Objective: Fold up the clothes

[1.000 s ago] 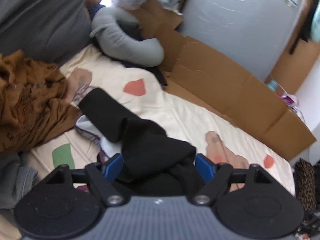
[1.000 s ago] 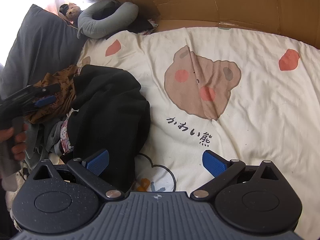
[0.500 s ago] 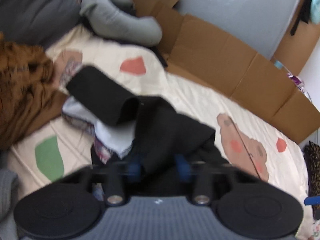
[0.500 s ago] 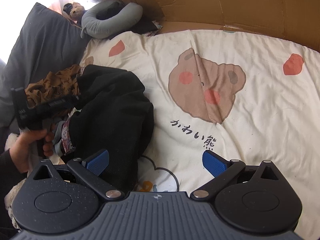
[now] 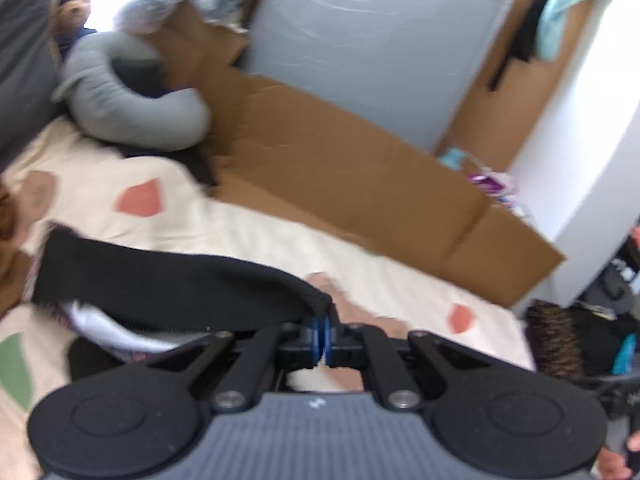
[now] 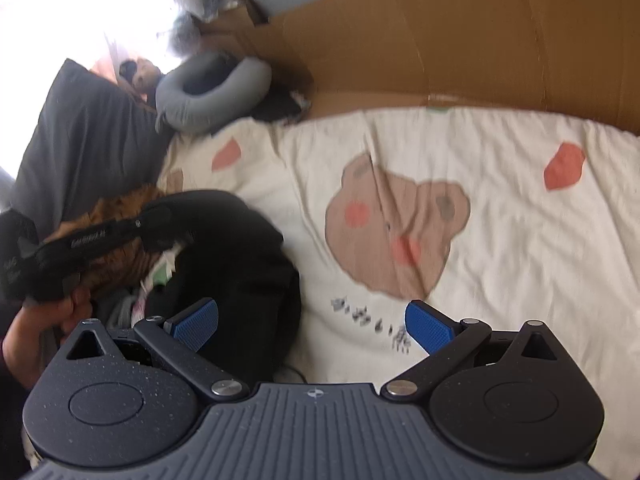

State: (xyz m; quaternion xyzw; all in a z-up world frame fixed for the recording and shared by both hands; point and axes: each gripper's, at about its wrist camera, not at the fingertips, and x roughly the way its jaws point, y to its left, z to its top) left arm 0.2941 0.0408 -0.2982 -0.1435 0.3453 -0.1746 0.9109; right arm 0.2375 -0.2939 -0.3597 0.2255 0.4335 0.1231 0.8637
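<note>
Black garment (image 5: 168,292) pinched in left gripper (image 5: 322,334), right gripper (image 6: 312,320) spread above bedsheet (image 6: 500,240)

Both views are lit by daylight blown out to white at the upper left; motion blur is seen throughout, heaviest in the left wrist view; straight edges are bent by fisheye distortion towards the frame borders; shadows are soft.

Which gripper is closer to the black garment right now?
Left. The left gripper is shut on the black garment's edge; the right gripper hangs open beside the garment's heap, holding nothing.
</note>
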